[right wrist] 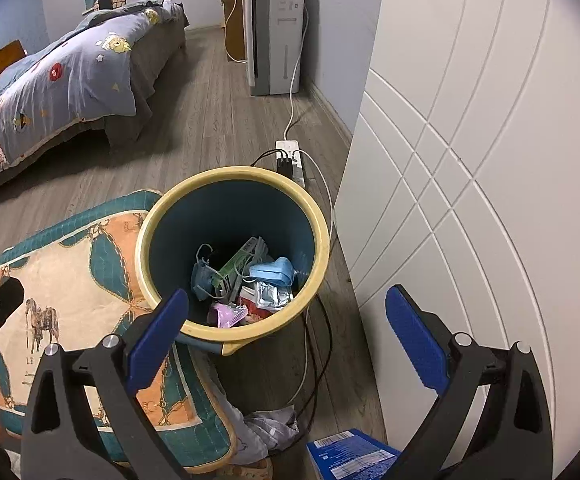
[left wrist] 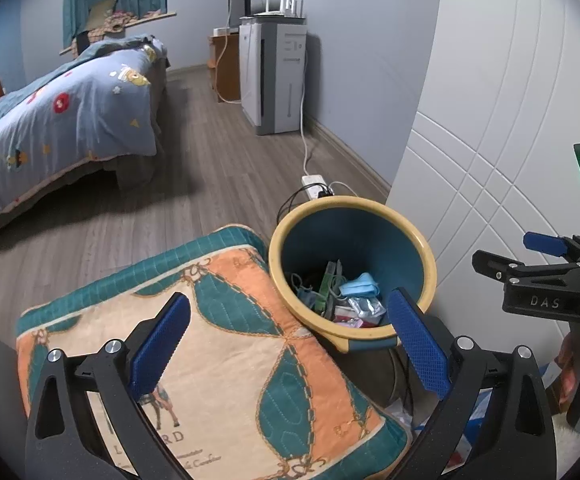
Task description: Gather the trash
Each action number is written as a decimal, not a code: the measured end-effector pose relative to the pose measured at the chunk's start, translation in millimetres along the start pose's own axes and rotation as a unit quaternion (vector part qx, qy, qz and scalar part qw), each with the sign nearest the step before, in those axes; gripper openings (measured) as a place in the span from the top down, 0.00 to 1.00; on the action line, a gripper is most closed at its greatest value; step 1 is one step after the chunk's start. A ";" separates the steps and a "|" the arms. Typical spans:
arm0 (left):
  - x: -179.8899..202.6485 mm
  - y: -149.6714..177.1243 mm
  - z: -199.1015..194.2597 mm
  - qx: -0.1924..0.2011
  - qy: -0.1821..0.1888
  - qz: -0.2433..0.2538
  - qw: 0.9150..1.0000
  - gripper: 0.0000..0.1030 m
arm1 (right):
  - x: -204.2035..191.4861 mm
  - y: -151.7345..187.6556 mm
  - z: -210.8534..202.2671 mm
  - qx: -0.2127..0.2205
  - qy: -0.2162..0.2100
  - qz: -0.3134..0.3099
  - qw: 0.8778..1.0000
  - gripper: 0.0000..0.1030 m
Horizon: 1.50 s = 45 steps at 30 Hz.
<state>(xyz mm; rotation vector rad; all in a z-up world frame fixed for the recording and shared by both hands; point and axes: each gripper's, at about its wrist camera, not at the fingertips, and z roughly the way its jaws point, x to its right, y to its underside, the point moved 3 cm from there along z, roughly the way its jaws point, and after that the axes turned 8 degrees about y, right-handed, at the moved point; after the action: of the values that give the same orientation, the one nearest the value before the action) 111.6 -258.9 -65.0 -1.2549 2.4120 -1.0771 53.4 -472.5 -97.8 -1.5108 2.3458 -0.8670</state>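
Observation:
A blue waste bin with a yellow rim (left wrist: pixel 425 248) (right wrist: pixel 162 216) stands on the wooden floor by a white door. Inside lie blue face masks (left wrist: pixel 359 284) (right wrist: pixel 272 270), a silver foil wrapper (right wrist: pixel 272 296), a green packet (right wrist: pixel 238 260) and pink scraps (right wrist: pixel 228 314). My left gripper (left wrist: pixel 290 340) is open above a patterned cushion and the bin's near rim, nothing between its blue pads. My right gripper (right wrist: pixel 286 336) is open just over the bin's near rim, holding nothing. It also shows at the right edge of the left wrist view (left wrist: pixel 537 256).
A patterned teal and orange cushion (left wrist: pixel 226 360) (right wrist: pixel 70 300) lies left of the bin. A power strip (right wrist: pixel 290 156) with cables sits behind it. Crumpled grey cloth (right wrist: pixel 270 428) and a blue box (right wrist: pixel 349 456) lie near the door (right wrist: pixel 469 160). A bed (left wrist: pixel 50 120) and white appliance (left wrist: pixel 274 76) stand farther off.

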 end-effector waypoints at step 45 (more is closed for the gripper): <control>1.5 -1.1 -4.0 -0.003 0.002 0.008 1.000 0.05 | 2.3 1.0 -3.3 -0.002 0.009 -0.002 1.000 0.06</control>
<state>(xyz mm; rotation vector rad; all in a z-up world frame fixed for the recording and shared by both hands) 109.4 -258.4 -61.2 -1.2343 2.4254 -1.0706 50.1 -473.1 -95.4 -1.5159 2.3586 -0.8813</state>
